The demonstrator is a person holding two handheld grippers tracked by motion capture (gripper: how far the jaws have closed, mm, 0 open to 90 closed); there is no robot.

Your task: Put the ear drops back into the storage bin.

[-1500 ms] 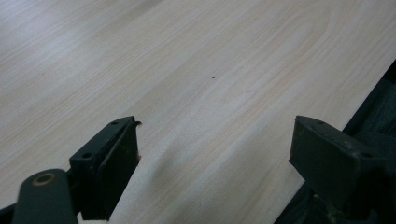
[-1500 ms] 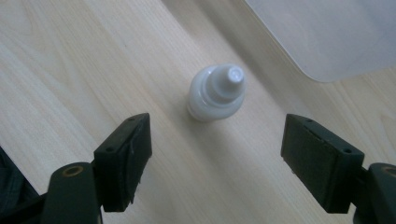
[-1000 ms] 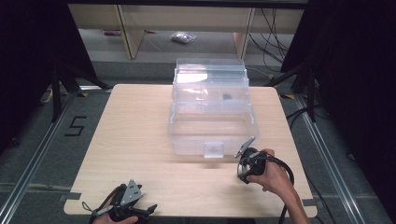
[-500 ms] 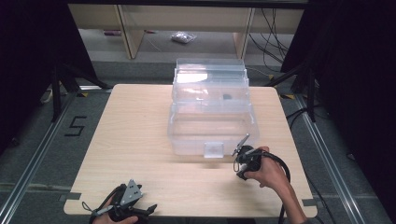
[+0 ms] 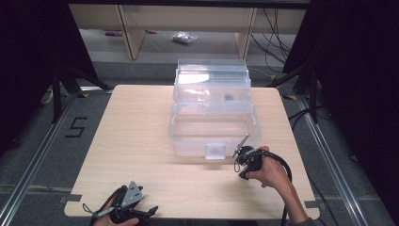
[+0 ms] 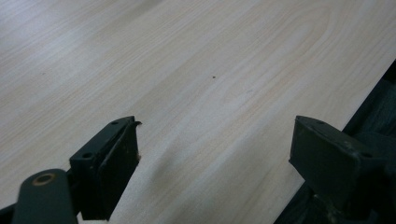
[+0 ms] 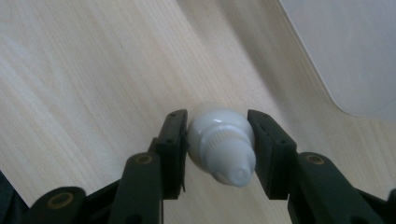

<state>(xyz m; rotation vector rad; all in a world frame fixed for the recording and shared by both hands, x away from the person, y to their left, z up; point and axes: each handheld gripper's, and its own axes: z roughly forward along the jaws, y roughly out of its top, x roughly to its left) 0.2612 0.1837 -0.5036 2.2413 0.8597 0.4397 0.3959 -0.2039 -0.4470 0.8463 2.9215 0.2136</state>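
Note:
A small white bottle [image 7: 219, 144] with a rounded body, ribbed collar and nozzle lies just above the wooden table [image 5: 141, 141]. My right gripper [image 7: 217, 126] has just been closing its jaws, and both pads now press on the bottle's sides. In the high view, the right gripper [image 5: 243, 162] sits close to the front right corner of a clear plastic storage box [image 5: 214, 113]. My left gripper [image 5: 136, 213] rests at the table's near left edge. In its own view, the left gripper [image 6: 215, 135] stands wide open over bare wood.
The clear box has a small latch tab [image 5: 215, 150] at its front and a stepped lid behind. The table's near edge [image 6: 355, 102] runs right beside the left gripper. Shelving and cables stand beyond the table's far side.
The right hand has edged slightly left, toward the box's front corner. The left gripper has not moved.

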